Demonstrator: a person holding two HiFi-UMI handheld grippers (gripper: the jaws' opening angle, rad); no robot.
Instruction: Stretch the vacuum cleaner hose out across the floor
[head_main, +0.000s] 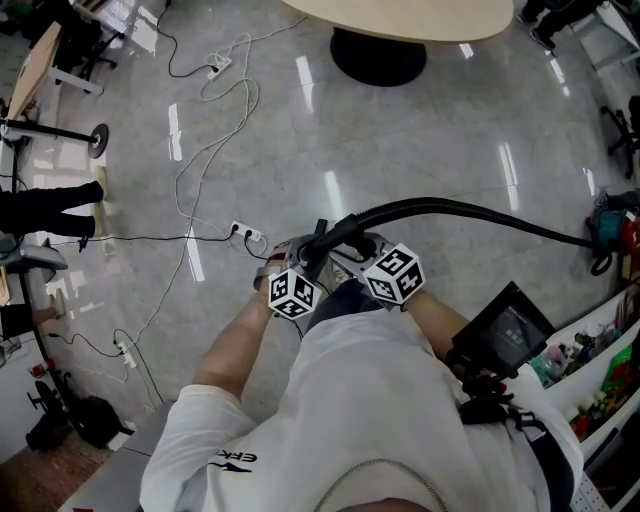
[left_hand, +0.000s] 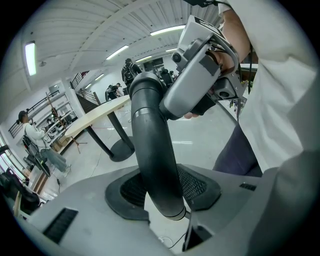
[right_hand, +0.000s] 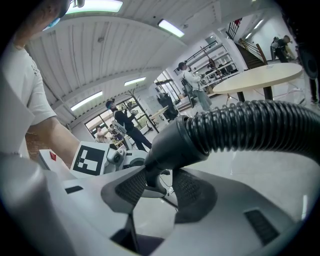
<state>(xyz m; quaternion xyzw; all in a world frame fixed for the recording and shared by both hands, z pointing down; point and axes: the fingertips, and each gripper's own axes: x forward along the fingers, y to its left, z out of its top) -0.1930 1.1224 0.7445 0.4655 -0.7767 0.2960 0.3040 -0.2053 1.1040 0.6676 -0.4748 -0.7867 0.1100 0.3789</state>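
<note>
An open lab workspace: glossy floor (head_main: 400, 150), trailing cables (head_main: 215, 130), round table (head_main: 400, 15).

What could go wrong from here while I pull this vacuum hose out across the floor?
1. Loose cables and a power strip lie on the floor close by; the hose or your feet could snag them.
2. The hose runs to the vacuum cleaner at the right; pulling further may drag or tip it.
3. The left gripper and right gripper both clamp the hose's end; a hard tug might slip it free.
</note>
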